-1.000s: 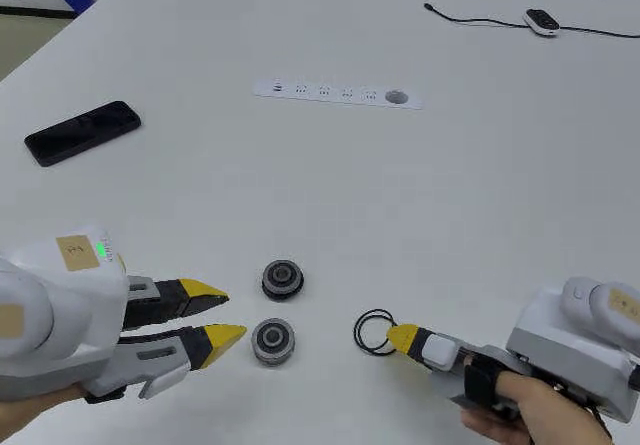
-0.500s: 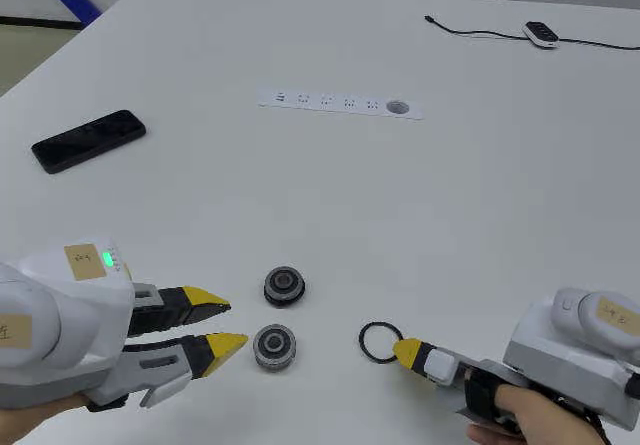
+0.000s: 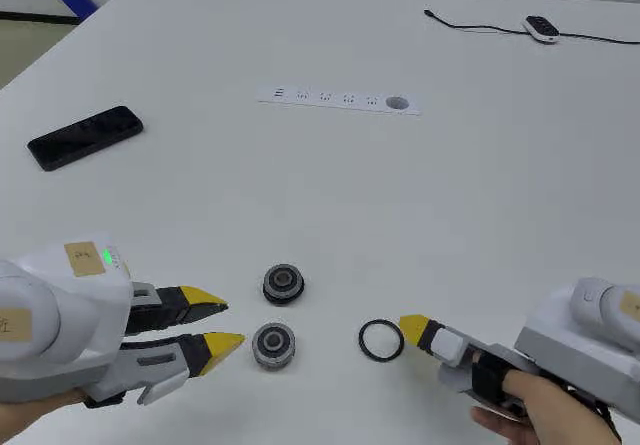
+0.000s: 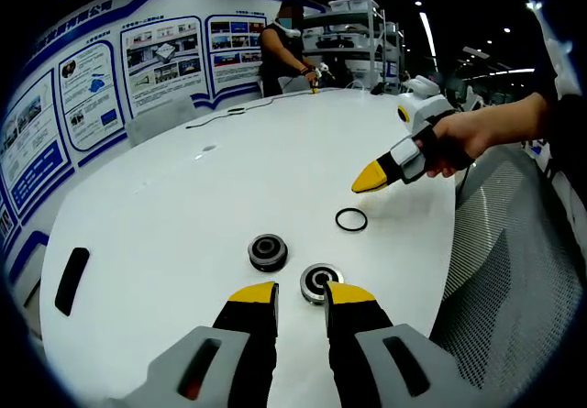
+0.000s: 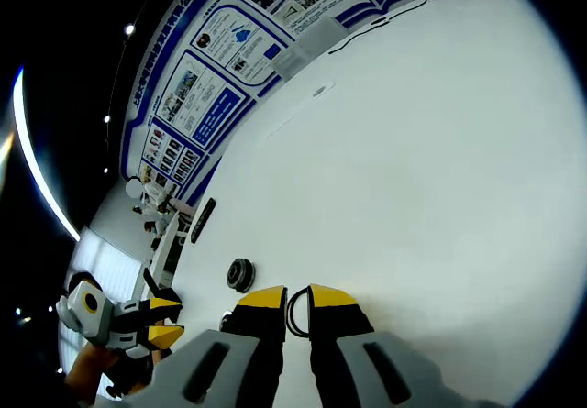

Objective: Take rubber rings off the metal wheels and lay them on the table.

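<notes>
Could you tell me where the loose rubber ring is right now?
In the head view the ring lies flat on the table, just off the right gripper's tip and to the right of the nearer wheel, apart from it.

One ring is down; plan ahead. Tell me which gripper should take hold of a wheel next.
Left, probably. The left gripper has open jaws aimed at the near wheel, close by; the right gripper sits past the rubber ring on the table, farther off.

Table (image 3: 450,195) open — wheels (image 3: 274,344) (two) before left tool (image 3: 232,323).
</notes>
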A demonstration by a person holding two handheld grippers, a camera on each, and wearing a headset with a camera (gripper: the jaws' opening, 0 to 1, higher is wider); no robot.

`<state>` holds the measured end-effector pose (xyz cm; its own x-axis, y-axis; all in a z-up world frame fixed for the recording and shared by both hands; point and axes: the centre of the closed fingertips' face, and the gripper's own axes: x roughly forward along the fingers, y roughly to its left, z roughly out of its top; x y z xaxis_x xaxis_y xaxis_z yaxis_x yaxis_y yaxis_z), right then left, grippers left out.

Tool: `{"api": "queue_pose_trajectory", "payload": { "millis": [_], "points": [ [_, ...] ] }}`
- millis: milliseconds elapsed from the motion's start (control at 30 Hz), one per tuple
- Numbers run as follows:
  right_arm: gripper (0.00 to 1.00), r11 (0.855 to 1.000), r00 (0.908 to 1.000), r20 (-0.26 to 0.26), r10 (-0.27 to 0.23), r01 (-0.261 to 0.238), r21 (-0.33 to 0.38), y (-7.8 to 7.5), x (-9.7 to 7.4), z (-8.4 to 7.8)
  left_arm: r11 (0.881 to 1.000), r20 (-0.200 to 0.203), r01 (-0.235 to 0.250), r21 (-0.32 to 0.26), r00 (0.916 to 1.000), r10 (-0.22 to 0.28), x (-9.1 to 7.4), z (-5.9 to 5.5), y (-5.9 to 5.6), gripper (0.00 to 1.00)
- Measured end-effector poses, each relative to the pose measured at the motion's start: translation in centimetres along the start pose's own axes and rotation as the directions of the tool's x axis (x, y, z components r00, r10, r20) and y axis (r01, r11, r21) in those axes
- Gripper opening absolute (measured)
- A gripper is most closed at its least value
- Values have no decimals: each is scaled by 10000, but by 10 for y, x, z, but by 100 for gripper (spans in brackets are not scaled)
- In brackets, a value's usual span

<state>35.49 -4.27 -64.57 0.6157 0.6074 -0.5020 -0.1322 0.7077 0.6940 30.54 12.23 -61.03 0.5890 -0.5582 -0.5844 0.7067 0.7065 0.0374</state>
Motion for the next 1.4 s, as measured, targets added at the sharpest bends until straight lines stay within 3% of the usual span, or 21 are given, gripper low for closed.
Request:
{"api": "queue_pose_trajectory", "payload": {
  "millis": [100,200,333,433,633,800,1033,1400],
  "points": [
    [10,9992,9995,163,287,-291,263,7,2,6,10000,-70,30,42,10000,-30,4,2,5,20],
    [10,9884,9953,724,649,-741,1327,18,3,17,9997,68,216,-105,9997,-215,14,8,11,20],
    [10,9870,9936,776,823,-920,1317,24,2,21,9992,-14,397,26,9992,-397,30,14,16,20],
    [10,9778,9888,1153,944,-1138,1759,28,1,29,9985,50,544,107,9985,-545,44,20,18,19],
    [10,9743,9865,1330,960,-1205,1903,26,1,37,9965,-102,805,233,9967,-803,67,24,24,18],
    [10,9773,9878,1257,920,-1137,1785,24,2,35,9956,-356,931,140,9951,-926,76,17,29,17],
    [10,9779,9889,1143,945,-1137,1753,26,3,31,9940,-521,1089,26,9927,-1086,84,12,27,16],
    [10,9781,9893,798,1225,-1339,1591,38,10,22,9935,-417,1122,-204,9927,-1129,86,12,27,14]
  ]
}}
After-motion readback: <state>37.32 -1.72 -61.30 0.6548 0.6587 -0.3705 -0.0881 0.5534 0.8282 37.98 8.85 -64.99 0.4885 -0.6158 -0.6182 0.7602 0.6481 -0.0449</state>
